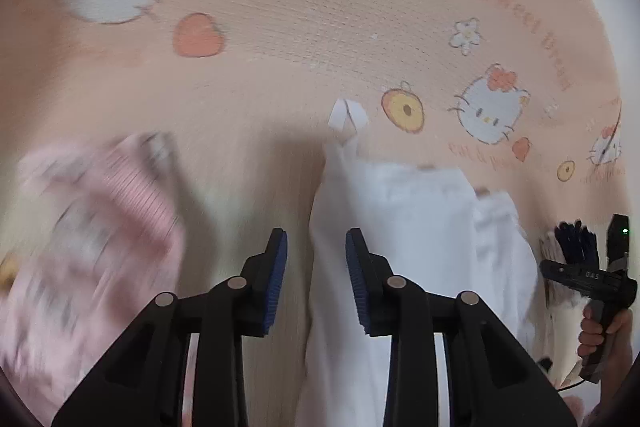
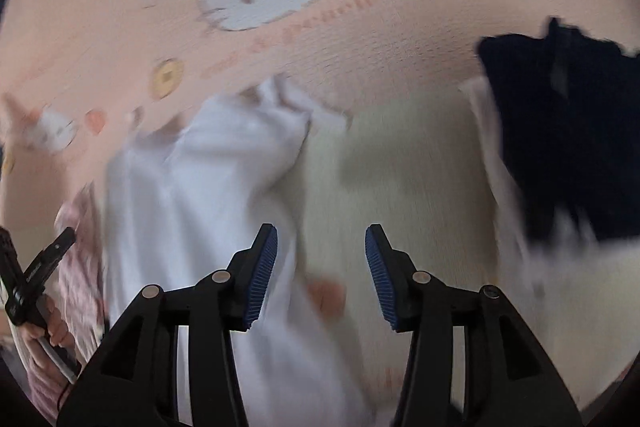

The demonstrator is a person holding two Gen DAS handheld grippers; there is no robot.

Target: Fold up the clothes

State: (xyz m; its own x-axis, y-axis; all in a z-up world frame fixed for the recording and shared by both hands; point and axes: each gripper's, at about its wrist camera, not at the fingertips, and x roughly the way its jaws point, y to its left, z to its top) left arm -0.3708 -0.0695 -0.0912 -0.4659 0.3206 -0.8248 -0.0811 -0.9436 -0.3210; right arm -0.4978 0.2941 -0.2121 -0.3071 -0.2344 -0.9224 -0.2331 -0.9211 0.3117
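In the left wrist view a white garment (image 1: 404,227) lies crumpled on a peach sheet printed with cartoon cats (image 1: 320,7). My left gripper (image 1: 316,279) hangs open just above the garment's left edge, its blue pads apart and gripping nothing. A pink striped garment (image 1: 100,227) lies blurred at the left. In the right wrist view the same white garment (image 2: 200,195) sits left of centre. My right gripper (image 2: 320,275) is open over pale cream fabric (image 2: 400,167), with nothing between its pads. A dark navy garment (image 2: 568,131) lies to the right.
A person's hand (image 1: 602,327) holds a black handle at the right edge, beside a bit of dark cloth (image 1: 576,243). In the right wrist view another hand (image 2: 44,339) holds a black handle at the left edge, over the pink garment (image 2: 80,267). Both views are motion-blurred.
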